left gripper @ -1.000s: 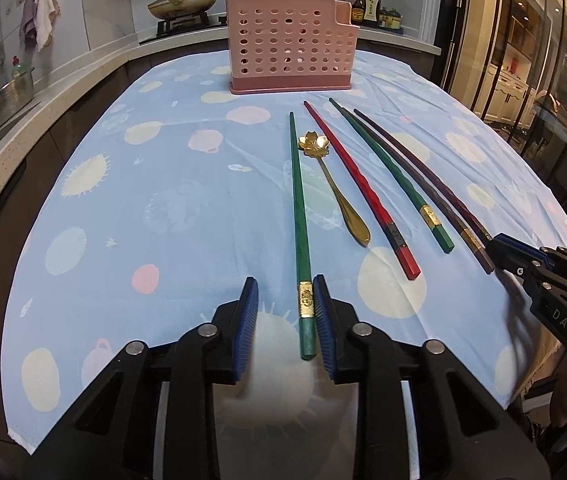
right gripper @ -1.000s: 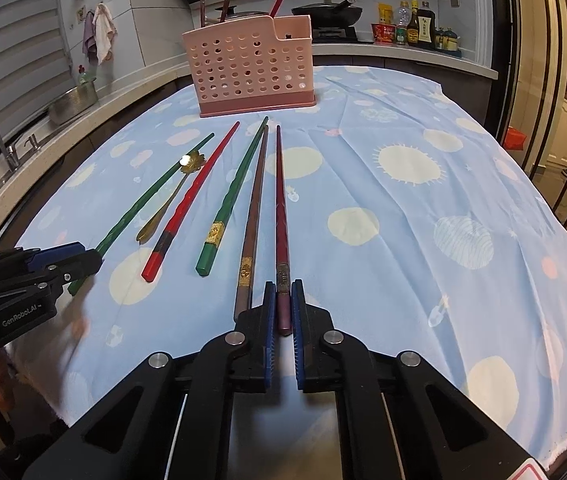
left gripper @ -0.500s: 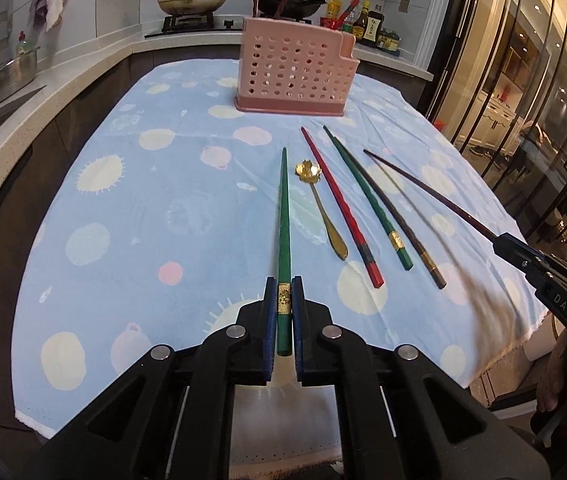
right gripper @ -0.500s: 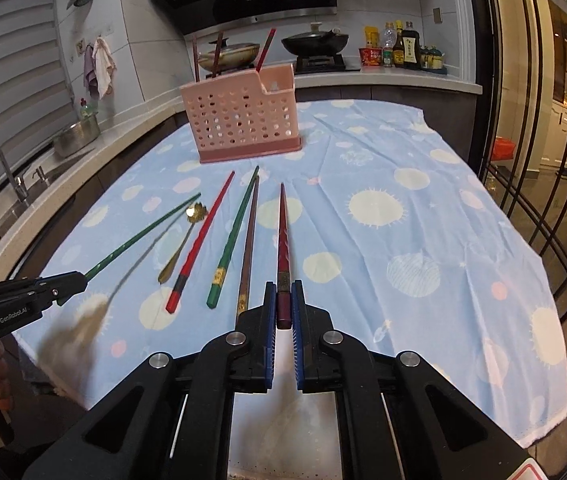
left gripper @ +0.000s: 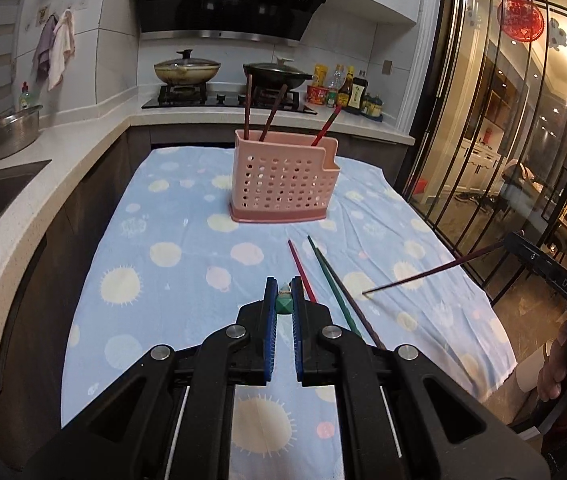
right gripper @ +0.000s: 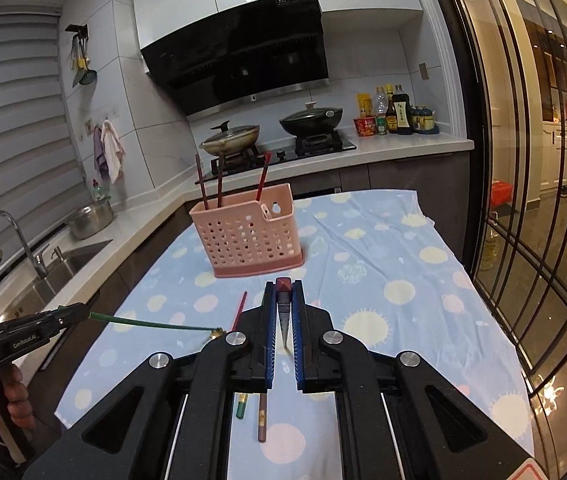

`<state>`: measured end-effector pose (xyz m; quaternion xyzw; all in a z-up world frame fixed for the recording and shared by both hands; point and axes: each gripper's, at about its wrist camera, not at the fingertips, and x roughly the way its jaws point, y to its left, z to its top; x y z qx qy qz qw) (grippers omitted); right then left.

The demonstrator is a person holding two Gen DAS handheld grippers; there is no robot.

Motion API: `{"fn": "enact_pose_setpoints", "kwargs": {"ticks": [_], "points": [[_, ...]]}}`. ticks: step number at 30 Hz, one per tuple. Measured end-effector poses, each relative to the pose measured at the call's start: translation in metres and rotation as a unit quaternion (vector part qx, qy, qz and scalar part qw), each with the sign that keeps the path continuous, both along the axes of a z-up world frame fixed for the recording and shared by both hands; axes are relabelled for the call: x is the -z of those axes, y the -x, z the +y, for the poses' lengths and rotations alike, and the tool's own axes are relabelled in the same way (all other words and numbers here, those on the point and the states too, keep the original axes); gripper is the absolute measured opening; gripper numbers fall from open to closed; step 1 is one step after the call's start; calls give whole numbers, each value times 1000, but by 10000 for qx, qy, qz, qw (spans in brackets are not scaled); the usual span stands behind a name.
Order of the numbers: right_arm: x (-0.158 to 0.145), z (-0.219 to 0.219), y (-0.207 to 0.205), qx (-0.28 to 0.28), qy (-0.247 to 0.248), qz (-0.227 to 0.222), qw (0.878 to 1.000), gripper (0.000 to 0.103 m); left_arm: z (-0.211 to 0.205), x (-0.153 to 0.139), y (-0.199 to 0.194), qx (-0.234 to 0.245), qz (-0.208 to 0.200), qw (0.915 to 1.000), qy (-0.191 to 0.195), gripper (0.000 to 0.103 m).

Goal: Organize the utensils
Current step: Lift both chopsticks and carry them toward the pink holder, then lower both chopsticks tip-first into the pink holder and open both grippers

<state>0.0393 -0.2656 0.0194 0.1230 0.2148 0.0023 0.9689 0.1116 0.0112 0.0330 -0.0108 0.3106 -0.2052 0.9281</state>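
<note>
My left gripper [left gripper: 283, 285] is shut on the thick end of a green chopstick [left gripper: 283, 305], held above the blue dotted cloth [left gripper: 171, 280]. In the right wrist view that green chopstick [right gripper: 151, 323] slants down from the left gripper [right gripper: 83, 312]. My right gripper [right gripper: 283, 286] is shut on a dark red chopstick [right gripper: 283, 316], also off the cloth. The left wrist view shows it [left gripper: 415, 278] hanging from the right gripper [left gripper: 509, 242]. A pink perforated basket [left gripper: 283, 178] stands ahead with three chopsticks in it. Red [left gripper: 301, 272], green [left gripper: 329, 280] and brown [left gripper: 357, 312] chopsticks lie on the cloth.
A gold spoon [right gripper: 215, 334] shows by the green chopstick's tip. A sink [right gripper: 63, 256] and a steel bowl [left gripper: 13, 132] are on the left counter. Behind the basket is a stove with two pans [left gripper: 187, 70] and sauce bottles [left gripper: 347, 92]. Glass doors [left gripper: 523, 140] line the right.
The left gripper shut on the green chopstick. Both grippers then rose, lifting the green and dark red chopsticks off the cloth, and now look more level toward the basket.
</note>
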Motion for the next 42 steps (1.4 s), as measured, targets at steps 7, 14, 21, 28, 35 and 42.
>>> {"fn": "enact_pose_setpoints", "kwargs": {"ticks": [7,14,21,28,35,42], "points": [[-28,-9,-23,31,47,-219,9997,7,-2,-31,-27,34,-323,9993,159,7],[-57,-18,-60,-105,15,-454,9989,7,-11,-65,-63,-4,-749,9971,125,7],[-99,-17,-118,-297,-40,-789,9964,7,-18,-104,-106,-17,-1154,9931,190,7],[-146,-5,-190,-468,-172,-1161,9920,7,-27,-153,-155,28,-1640,9860,296,7],[-162,18,-255,-536,-109,-1194,9913,7,-30,-170,-209,-5,-1722,9843,393,7],[-128,28,-301,-544,-7,-774,9955,7,-36,-144,-249,-46,-1371,9901,279,7]]}}
